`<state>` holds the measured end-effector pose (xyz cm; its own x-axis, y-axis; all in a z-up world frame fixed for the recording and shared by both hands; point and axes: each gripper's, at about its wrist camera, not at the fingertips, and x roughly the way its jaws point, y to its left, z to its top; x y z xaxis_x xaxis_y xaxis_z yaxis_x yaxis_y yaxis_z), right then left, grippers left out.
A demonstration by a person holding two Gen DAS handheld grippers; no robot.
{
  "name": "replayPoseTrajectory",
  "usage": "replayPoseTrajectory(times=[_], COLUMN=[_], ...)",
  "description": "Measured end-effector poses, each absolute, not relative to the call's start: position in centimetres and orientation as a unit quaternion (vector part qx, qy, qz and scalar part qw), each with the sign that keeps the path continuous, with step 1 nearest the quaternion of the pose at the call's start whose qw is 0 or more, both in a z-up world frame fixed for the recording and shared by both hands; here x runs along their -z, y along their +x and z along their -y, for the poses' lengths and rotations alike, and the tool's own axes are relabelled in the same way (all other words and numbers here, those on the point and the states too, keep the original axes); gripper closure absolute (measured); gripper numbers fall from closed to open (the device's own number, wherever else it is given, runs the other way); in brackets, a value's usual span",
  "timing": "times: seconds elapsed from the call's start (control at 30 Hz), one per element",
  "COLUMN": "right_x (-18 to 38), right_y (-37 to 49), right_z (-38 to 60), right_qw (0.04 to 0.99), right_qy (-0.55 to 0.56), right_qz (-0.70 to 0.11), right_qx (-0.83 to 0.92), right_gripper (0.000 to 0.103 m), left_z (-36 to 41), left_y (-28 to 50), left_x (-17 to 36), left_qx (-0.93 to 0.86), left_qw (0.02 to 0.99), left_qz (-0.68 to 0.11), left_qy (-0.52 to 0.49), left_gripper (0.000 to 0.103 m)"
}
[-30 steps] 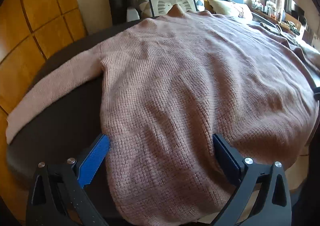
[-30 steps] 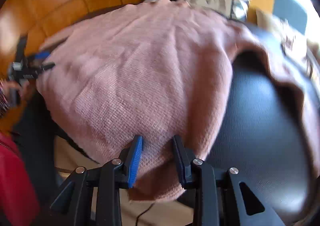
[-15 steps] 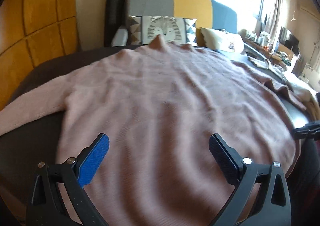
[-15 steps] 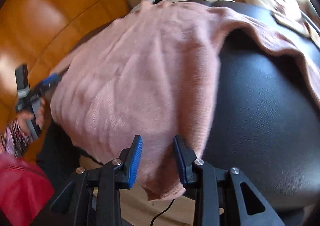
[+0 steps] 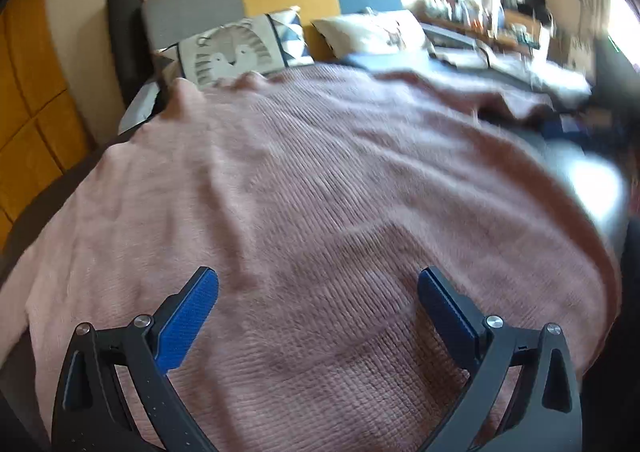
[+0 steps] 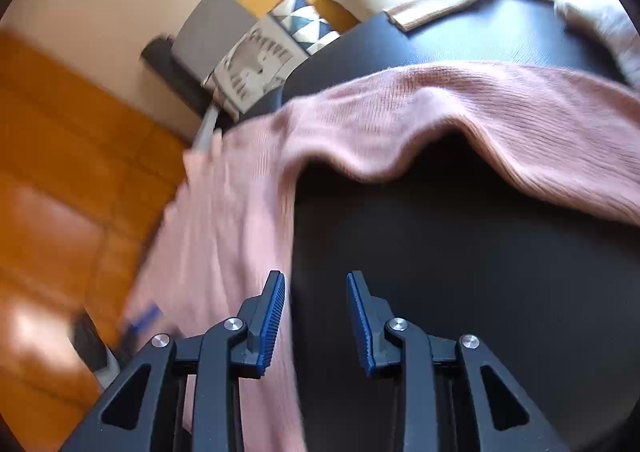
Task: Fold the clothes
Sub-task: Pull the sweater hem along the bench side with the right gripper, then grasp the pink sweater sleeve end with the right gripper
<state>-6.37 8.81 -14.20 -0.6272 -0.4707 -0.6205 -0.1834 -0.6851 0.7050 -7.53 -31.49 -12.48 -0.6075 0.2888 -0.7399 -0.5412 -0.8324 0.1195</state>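
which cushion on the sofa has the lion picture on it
The left cushion, by the sofa's grey section; it has a lion drawing and triangles. The other cushion is plain cream.

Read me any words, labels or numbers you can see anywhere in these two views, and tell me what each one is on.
None can be read.
Lion cushion: a drawing and triangle pattern, no lettering.
Pale cushion: a small printed figure, blurred, no words legible.
Pink sweater: no visible tag or label.
Cluttered shelf: too blurred to read.
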Motion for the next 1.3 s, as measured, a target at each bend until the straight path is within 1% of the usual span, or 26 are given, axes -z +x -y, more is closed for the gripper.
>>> replayPoseTrajectory(times=[0.13, 0.23, 0.3, 0.37, 0.4, 0.57, 0.73, 0.77, 0.9, 0.93, 1.0, 1.1, 1.17, 1.23, 1.3], right_x=[16.5, 18.3, 18.5, 18.0, 17.8, 16.9, 15.9, 15.8, 16.0, 16.0, 16.1, 15.9, 15.7, 15.7, 15.7], right_y=[-10.2, -13.1, -14.6, -15.7, -16.0, -17.6, -19.2, -18.9, -15.6, -14.8, -13.2, -9.9, -6.9, -3.4, 0.3], right_z=[-9.8, -8.7, -7.9, -7.4, -7.6, -8.4, -9.2, -9.4, -10.7, -11.0, -11.7, -12.5, -13.7, -15.6, -17.8], right_qw=[0.091, 0.104, 0.107, 0.103, 0.095, 0.059, 0.022, 0.020, 0.033, 0.036, 0.042, 0.043, 0.024, -0.012, -0.073], right_qy=[0.417, 0.412, 0.411, 0.415, 0.415, 0.418, 0.419, 0.416, 0.390, 0.383, 0.369, 0.361, 0.360, 0.343, 0.324], right_qz=[0.479, 0.512, 0.498, 0.460, 0.450, 0.397, 0.343, 0.347, 0.421, 0.439, 0.474, 0.509, 0.524, 0.552, 0.579], right_qx=[0.767, 0.746, 0.756, 0.778, 0.785, 0.815, 0.841, 0.840, 0.818, 0.812, 0.798, 0.780, 0.771, 0.760, 0.745], right_gripper=[0.071, 0.072, 0.077, 0.089, 0.096, 0.097, 0.097, 0.097, 0.091, 0.085, 0.079, 0.079, 0.079, 0.079, 0.078], left_z=[31.9, 32.5, 32.8, 32.5, 32.4, 31.7, 31.0, 31.1, 31.3, 31.4, 31.6, 31.8, 31.9, 31.8, 31.8], left_y=[-7.7, -8.5, -8.8, -8.7, -8.6, -9.0, -9.3, -9.2, -9.1, -9.2, -9.2, -9.1, -9.0, -9.0, -9.0], left_x=[12.7, 12.9, 13.0, 13.0, 13.0, 12.5, 13.1, 13.2, 13.2, 13.2, 13.2, 13.2, 13.1, 13.1, 13.1], left_qx=[-0.881, -0.875, -0.871, -0.871, -0.871, -0.872, -0.868, -0.869, -0.871, -0.872, -0.871, -0.868, -0.867, -0.867, -0.867], left_qw=[0.239, 0.250, 0.255, 0.254, 0.252, 0.243, 0.251, 0.252, 0.254, 0.255, 0.258, 0.267, 0.270, 0.270, 0.270], left_qz=[-0.154, -0.124, -0.110, -0.114, -0.117, -0.108, -0.105, -0.103, -0.099, -0.098, -0.099, -0.104, -0.102, -0.102, -0.103], left_qy=[-0.379, -0.396, -0.405, -0.404, -0.404, -0.411, -0.415, -0.413, -0.408, -0.407, -0.407, -0.406, -0.406, -0.406, -0.405], left_gripper=[0.002, 0.002, 0.001, 0.001, 0.001, 0.001, 0.001, 0.001, 0.001, 0.001, 0.001, 0.001, 0.001, 0.001, 0.001])
